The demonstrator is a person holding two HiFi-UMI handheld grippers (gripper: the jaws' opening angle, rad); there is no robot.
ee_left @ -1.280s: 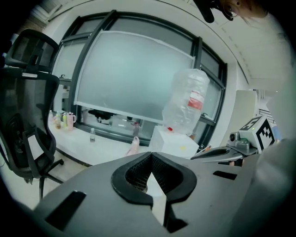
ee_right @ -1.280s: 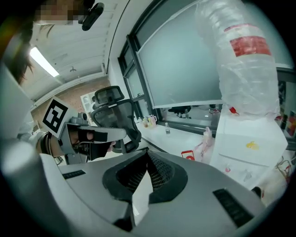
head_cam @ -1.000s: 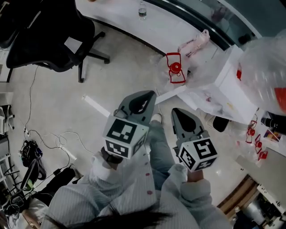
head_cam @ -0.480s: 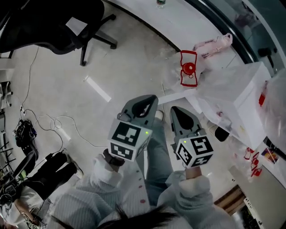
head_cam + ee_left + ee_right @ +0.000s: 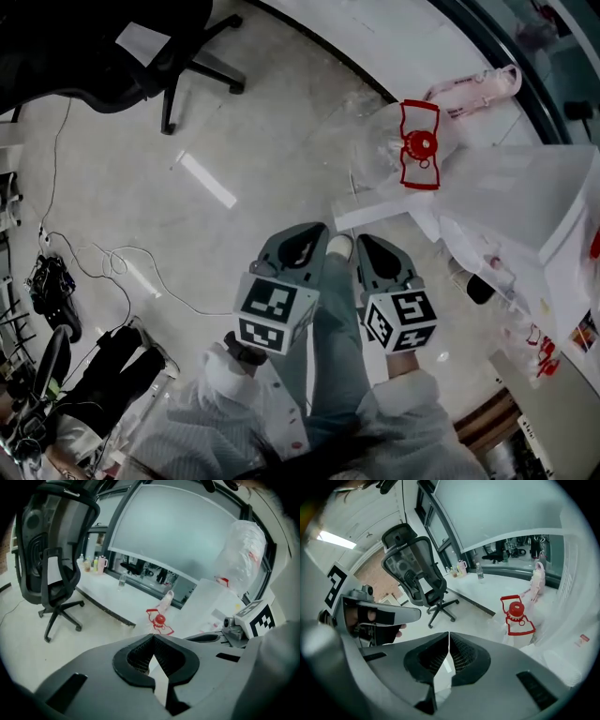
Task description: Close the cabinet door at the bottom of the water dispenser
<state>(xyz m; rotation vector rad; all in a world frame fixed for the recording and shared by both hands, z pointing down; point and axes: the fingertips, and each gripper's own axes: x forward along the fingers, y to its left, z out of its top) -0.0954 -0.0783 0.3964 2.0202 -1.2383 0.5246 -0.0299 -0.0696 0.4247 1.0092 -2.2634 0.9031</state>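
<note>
No dispenser cabinet door can be told for sure. A white box wrapped in clear plastic [image 5: 525,206] stands at the right, and a white panel [image 5: 375,212] juts from it at floor level. In the head view my left gripper [image 5: 314,231] and right gripper [image 5: 364,240] hang side by side over the person's legs, pointing toward that panel but short of it. Both are shut, with nothing between the jaws [image 5: 153,638] [image 5: 448,634]. A clear water jug with a red cap and handle [image 5: 417,150] [image 5: 159,620] [image 5: 515,617] stands on the floor just beyond.
A black office chair [image 5: 122,47] [image 5: 417,569] stands at the far left on the pale floor. Cables [image 5: 122,272] and dark gear lie at the left edge. A white strip [image 5: 208,180] lies on the floor. A curved white ledge [image 5: 117,597] with bottles runs along the window.
Both grippers have come down toward the floor together, still side by side and shut. The jug and the wrapped box now sit higher and further right in the head view.
</note>
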